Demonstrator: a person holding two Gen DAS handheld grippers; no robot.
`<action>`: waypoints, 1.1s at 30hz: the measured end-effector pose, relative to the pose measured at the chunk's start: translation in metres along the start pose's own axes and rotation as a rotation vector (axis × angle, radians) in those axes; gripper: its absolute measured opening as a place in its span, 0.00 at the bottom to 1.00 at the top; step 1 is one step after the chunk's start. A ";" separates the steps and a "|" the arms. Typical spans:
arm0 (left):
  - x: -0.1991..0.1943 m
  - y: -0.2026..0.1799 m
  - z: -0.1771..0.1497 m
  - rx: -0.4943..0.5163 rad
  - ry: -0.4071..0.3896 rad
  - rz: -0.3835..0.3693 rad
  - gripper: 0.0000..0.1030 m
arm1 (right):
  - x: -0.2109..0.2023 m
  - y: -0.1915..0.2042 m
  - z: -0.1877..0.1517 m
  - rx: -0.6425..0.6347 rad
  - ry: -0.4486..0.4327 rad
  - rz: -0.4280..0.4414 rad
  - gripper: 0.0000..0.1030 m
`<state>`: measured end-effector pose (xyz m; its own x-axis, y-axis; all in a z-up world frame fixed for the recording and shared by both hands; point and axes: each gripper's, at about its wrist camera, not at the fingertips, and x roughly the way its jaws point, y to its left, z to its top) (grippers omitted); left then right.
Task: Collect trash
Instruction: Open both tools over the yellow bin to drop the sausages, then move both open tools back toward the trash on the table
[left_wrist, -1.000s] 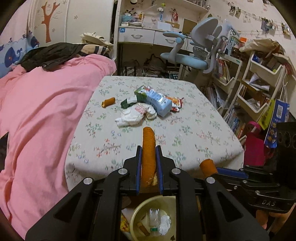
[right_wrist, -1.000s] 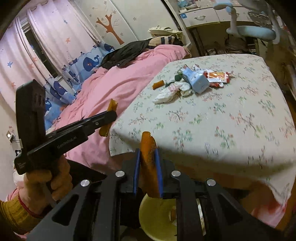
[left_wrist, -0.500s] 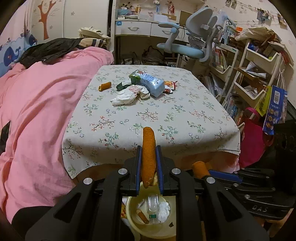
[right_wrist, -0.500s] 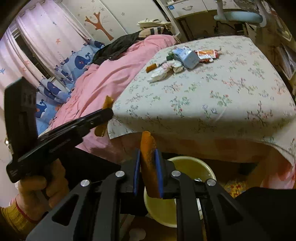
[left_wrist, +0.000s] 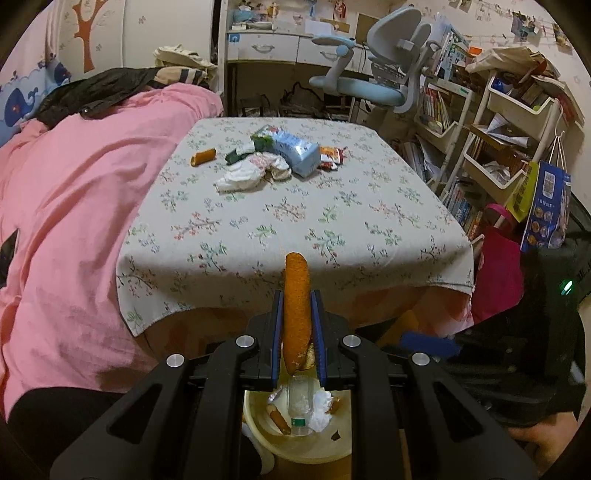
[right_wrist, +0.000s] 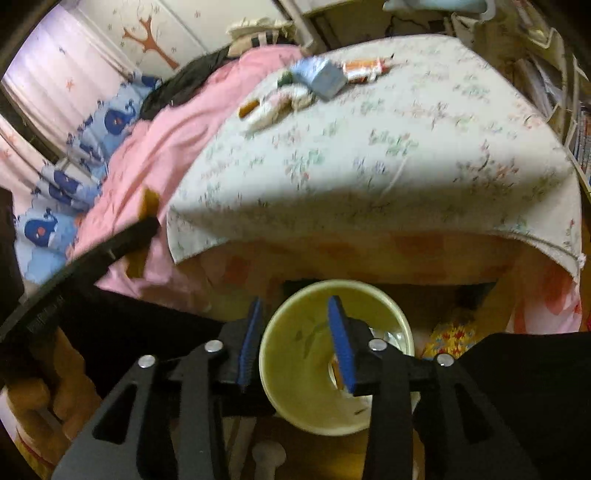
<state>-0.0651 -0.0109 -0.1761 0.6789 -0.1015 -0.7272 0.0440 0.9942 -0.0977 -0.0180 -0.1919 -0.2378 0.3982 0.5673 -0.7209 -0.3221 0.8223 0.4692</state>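
Observation:
My left gripper (left_wrist: 296, 295) is shut on a long orange crumbed stick (left_wrist: 295, 291) that stands upright between its blue pads. It hangs just above the yellow bin (left_wrist: 258, 435), which holds a clear bottle (left_wrist: 300, 410), tissue and other sticks. My right gripper (right_wrist: 294, 306) hovers over the same bin (right_wrist: 303, 387); its jaws are opening with nothing between them. On the floral tablecloth (left_wrist: 295, 229) lie a blue carton (left_wrist: 297, 153), a short orange piece (left_wrist: 202, 157), crumpled white tissue (left_wrist: 242, 173) and a red wrapper (left_wrist: 330, 157).
A pink blanket (left_wrist: 74, 192) covers the bed left of the table. Shelves with books (left_wrist: 491, 147), a magenta bag (left_wrist: 498, 273) and an office chair (left_wrist: 380, 81) crowd the right and far side. A hand holds the left gripper (right_wrist: 110, 251) at the left of the right wrist view.
The right gripper's jaws have parted and the orange stick they held is gone from between them. Both grippers have sunk toward the bin. The left still grips its stick.

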 end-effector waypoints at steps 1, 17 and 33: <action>0.003 -0.001 -0.002 -0.001 0.013 -0.006 0.14 | -0.005 0.000 0.001 0.000 -0.035 -0.008 0.44; 0.043 -0.027 -0.046 0.083 0.180 -0.001 0.43 | -0.054 0.002 0.013 -0.004 -0.363 -0.125 0.71; 0.027 -0.015 -0.034 0.048 0.051 0.088 0.65 | -0.054 0.005 0.012 -0.038 -0.384 -0.166 0.80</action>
<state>-0.0729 -0.0296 -0.2172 0.6436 -0.0138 -0.7652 0.0216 0.9998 0.0002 -0.0314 -0.2182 -0.1904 0.7365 0.4090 -0.5388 -0.2550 0.9056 0.3389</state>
